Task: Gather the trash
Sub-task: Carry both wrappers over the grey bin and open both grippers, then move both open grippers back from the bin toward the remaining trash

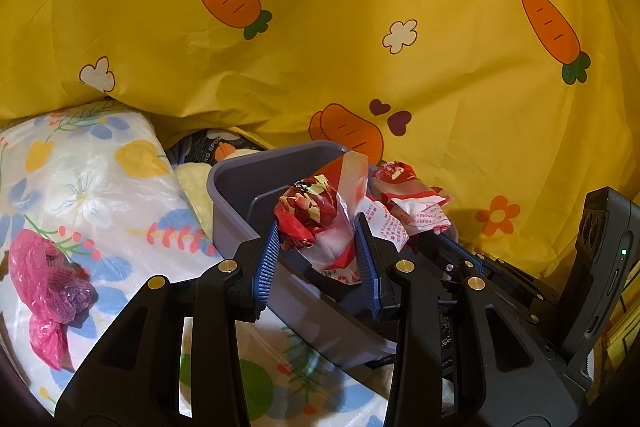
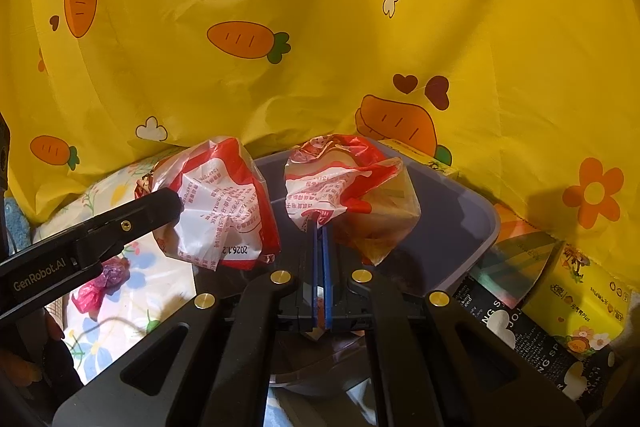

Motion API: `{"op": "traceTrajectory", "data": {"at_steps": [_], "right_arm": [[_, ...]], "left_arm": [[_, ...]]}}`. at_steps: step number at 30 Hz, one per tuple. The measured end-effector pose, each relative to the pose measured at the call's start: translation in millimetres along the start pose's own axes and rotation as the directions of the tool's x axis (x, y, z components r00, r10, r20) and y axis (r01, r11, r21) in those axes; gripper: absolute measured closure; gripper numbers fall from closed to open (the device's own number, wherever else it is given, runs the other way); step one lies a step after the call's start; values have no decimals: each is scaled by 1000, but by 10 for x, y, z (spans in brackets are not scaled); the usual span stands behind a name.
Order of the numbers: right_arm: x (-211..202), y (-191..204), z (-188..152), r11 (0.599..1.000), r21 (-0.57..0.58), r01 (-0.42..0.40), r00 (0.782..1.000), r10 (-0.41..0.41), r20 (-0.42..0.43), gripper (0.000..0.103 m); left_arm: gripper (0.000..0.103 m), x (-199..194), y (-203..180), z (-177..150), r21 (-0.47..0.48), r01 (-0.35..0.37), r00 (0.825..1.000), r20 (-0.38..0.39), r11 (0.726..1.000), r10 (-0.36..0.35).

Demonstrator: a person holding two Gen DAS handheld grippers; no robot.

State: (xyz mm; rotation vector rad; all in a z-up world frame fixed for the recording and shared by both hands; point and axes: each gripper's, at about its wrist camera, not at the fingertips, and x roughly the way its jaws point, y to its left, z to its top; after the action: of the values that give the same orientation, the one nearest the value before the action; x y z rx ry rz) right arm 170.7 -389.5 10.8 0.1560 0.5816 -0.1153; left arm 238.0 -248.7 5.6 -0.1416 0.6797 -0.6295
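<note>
The left hand-held gripper [image 1: 316, 247] is part-closed around a crumpled red-and-clear plastic wrapper [image 1: 308, 213], its blue pads pressing the bundle from both sides. The right hand-held gripper [image 2: 320, 227] has its pads squeezed almost together on the twisted neck of a second crumpled red-and-white printed wrapper [image 2: 348, 183]. Both wrappers hang over the open top of the grey rectangular plastic bin [image 2: 472, 211], so for each the coming move looks like a short drop straight down and a release.

Largest in view is the yellow carrot-and-flower printed sheet [image 1: 360, 27], draped as a backdrop right behind the bin's far rim; there is little room to push forward, so any retreat should come back toward the person. The white floral bedcover [image 1: 100, 187] lies under and to the left of the bin. The bin's long axis runs from near the hand-held grippers away toward the sheet, and its walls flank both bundles. The left one sits nearer the left wall, the right one nearer the middle.

The two arms are close, side by side; in the right wrist view the left one's wrapper almost touches the right's, so releasing one at a time seems safer.

A crumpled pink plastic bag [image 1: 44, 279] lies loose on the bedcover, well left of the bin, nearer the left arm. A yellow printed carton [image 2: 576, 303] and a black printed packet [image 2: 516, 339] lie at the bin's right.
</note>
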Motion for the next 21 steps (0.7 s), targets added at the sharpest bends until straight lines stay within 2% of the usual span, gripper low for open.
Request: {"op": "traceTrajectory", "data": {"at_steps": [5, 8, 10, 11, 13, 14, 15, 17, 21], "right_arm": [[32, -35, -4, 1000, 5, 6, 1000, -6, -8, 100], [36, -48, -7, 1000, 11, 13, 1000, -13, -6, 99], [44, -60, -10, 1000, 11, 20, 1000, -20, -8, 99], [46, -65, -12, 1000, 13, 24, 1000, -24, -9, 98], [40, -71, -17, 999, 14, 33, 999, -33, -6, 88], [32, -76, -20, 999, 17, 38, 999, -38, -3, 71], [20, -78, -25, 999, 22, 41, 999, -41, 3, 59], [-7, -72, -31, 999, 22, 44, 999, -45, 18, 57], [-20, -52, -46, 998, 17, 52, 998, -53, 19, 48]], "left_arm": [[66, 22, -8, -15, 2, 6, 1000, -8, 1000, -6], [58, 31, -21, -23, 12, 17, 1000, -14, 1000, -17], [33, 4, -19, -33, 23, 2, 1000, 0, 1000, -2], [29, -26, -11, -38, 25, -5, 1000, 17, 1000, 5], [18, -77, 20, -41, 19, -30, 999, 38, 999, 29], [16, -105, 47, -42, 10, -39, 998, 44, 999, 39], [14, -133, 77, -45, -1, -43, 998, 48, 999, 43], [12, -180, 127, -51, -18, -59, 997, 50, 998, 60], [12, -298, 197, -102, -26, -95, 993, 64, 995, 96]]}}
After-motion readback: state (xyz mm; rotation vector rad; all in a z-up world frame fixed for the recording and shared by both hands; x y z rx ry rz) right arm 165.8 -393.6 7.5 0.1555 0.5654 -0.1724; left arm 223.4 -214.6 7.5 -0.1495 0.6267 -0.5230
